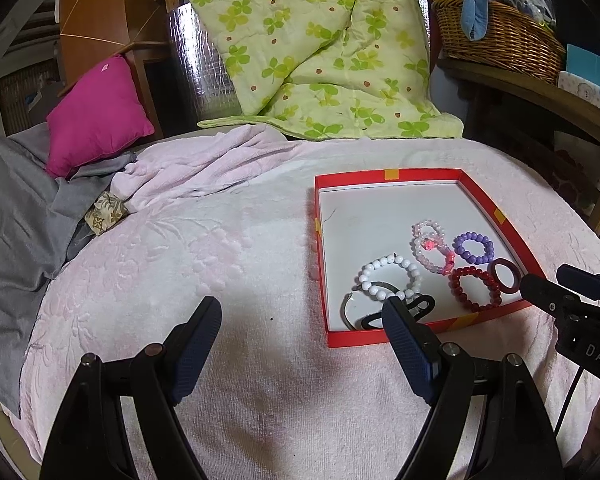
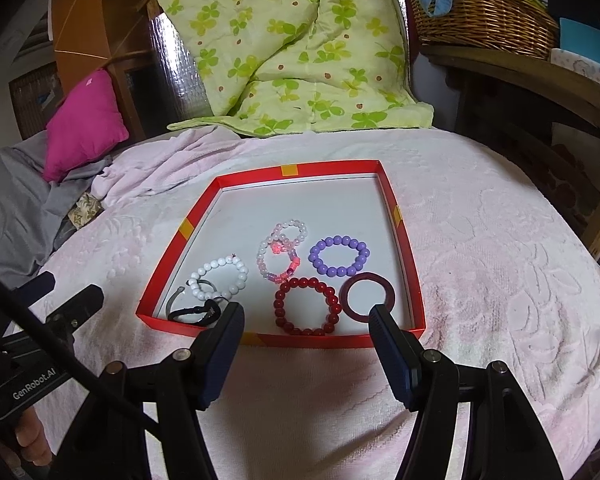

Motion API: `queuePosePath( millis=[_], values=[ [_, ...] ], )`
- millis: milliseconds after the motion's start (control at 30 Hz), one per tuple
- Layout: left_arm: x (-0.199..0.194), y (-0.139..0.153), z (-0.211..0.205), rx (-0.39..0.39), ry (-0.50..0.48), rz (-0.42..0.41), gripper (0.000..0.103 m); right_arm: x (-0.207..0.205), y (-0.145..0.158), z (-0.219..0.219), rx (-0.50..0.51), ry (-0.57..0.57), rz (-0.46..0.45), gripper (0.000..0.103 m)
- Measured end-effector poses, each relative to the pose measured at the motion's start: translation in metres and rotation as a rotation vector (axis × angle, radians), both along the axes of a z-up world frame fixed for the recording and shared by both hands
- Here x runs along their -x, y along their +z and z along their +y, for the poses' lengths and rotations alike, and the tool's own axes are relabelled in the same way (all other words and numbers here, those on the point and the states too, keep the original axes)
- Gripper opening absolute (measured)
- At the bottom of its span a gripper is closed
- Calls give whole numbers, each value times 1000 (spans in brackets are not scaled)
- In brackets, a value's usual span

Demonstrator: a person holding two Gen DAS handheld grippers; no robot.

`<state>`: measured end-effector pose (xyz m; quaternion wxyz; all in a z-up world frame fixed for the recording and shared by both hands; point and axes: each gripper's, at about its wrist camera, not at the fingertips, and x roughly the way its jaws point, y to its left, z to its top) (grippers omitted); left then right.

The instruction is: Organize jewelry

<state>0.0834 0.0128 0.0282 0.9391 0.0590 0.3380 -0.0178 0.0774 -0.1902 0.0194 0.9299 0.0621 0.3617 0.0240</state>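
Note:
A shallow red box lid [image 2: 404, 240] [image 1: 496, 208] with a white floor lies on the pink towel. Inside it are a white bead bracelet [image 2: 236, 272] [image 1: 380, 270], a pink bead bracelet [image 2: 278, 254] [image 1: 430, 246], a purple bead bracelet [image 2: 339, 256] [image 1: 474, 247], a dark red bead bracelet [image 2: 306, 306] [image 1: 474, 288], a maroon ring bangle [image 2: 366, 294] [image 1: 506, 276], a grey metal bangle [image 2: 174, 302] and a black hair tie [image 2: 198, 312]. My right gripper [image 2: 306, 322] hovers open at the lid's near edge, nothing between its fingers. My left gripper [image 1: 302, 316] stands open over the towel, left of the lid.
The pink towel [image 2: 480, 260] covers a round surface. Behind it lie a green clover quilt [image 2: 292, 48], a magenta cushion [image 2: 86, 124] and grey cloth [image 1: 16, 216]. A wicker basket [image 2: 480, 8] sits on a wooden shelf at the back right.

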Motion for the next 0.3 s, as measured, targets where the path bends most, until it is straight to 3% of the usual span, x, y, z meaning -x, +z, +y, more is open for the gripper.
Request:
queuePosePath(
  millis=[133,300],
  values=[
    [3,-5,2,58,-18,13,83,0,-1,-1,9,0,-2,68],
    [2,-46,10,96,37,155,83,4,-13,-14,55,-3,31,68]
  ],
)
